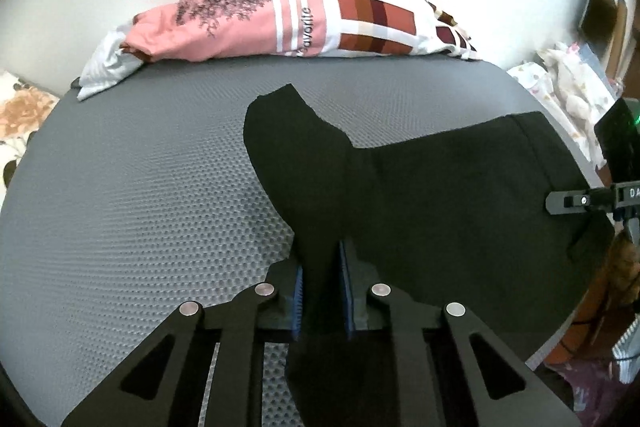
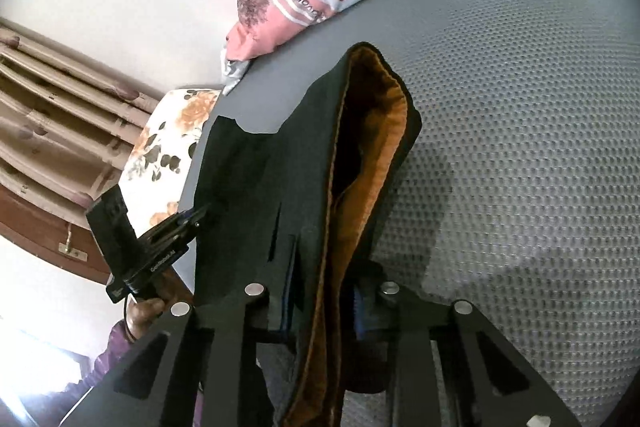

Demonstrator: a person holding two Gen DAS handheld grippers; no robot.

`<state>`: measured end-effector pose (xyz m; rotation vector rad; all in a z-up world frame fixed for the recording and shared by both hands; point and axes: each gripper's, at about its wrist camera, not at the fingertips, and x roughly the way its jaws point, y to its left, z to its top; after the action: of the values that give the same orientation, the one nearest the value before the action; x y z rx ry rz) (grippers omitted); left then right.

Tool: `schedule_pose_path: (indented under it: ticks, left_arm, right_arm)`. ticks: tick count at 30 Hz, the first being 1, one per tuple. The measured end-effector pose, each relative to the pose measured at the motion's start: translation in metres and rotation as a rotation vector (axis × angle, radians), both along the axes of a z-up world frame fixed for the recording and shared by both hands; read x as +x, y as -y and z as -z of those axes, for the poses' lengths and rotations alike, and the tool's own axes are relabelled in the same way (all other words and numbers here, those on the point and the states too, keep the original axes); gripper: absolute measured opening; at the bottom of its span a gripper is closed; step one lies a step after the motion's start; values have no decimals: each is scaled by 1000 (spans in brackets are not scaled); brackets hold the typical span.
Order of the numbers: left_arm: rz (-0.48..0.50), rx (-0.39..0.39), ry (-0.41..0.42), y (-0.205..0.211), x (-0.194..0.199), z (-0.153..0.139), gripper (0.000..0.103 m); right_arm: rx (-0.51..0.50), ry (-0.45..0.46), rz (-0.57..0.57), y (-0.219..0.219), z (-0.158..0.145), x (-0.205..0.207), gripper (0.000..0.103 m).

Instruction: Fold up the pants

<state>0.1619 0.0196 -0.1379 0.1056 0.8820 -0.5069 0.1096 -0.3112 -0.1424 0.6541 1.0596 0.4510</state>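
Grey dimpled mat (image 1: 140, 187); patterned pillow (image 1: 304, 15) at its far edge; floral cushion (image 2: 168, 147), perhaps, beside.

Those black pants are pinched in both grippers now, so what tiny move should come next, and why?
Probably lift both ends a little higher. The left gripper and the right gripper each have their jaws closed on the black pants, but most of the cloth lies on the grey mat, so it cannot swing over into a fold.
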Motion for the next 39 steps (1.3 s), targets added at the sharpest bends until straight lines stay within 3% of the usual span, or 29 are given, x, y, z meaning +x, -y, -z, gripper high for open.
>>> schedule_pose_path:
  ticks: [4, 8, 13, 19, 21, 23, 26, 28, 29, 30, 32, 39]
  left_arm:
    - [-15, -3, 1, -10, 0, -1, 15]
    - [-8, 6, -16, -14, -1, 8, 16]
    - [-9, 28, -25, -14, 2, 15, 20]
    - [-8, 84, -24, -12, 6, 24, 36]
    - [-10, 100, -21, -11, 8, 26, 48]
    - [2, 83, -48, -10, 10, 30, 58]
    - [12, 30, -94, -10, 14, 34, 61]
    - [4, 16, -91, -9, 14, 35, 59]
    - [3, 18, -78, -7, 12, 34, 53]
    - [-4, 21, -54, -7, 8, 31, 39]
    - [-28, 15, -29, -10, 6, 24, 22]
    - [-40, 10, 19, -12, 2, 4, 15]
  right_arm:
    - [-14, -2, -25, -13, 0, 2, 21]
    - [-93, 2, -52, -20, 2, 0, 21]
    - [-188, 1, -64, -29, 3, 5, 34]
    - [-227, -3, -67, -28, 11, 9, 46]
    - [-187, -23, -71, -26, 19, 13, 48]
    - [-150, -25, -71, -26, 23, 16, 47]
    - [-133, -24, -95, -32, 25, 20, 37]
    - [-93, -26, -90, -30, 26, 21, 32]
    - [-70, -28, -87, -29, 27, 21, 29]
    - [-51, -29, -82, -27, 26, 21, 28]
    - [-18, -26, -74, -25, 25, 19, 26]
    - [46, -12, -65, -30, 11, 19, 22]
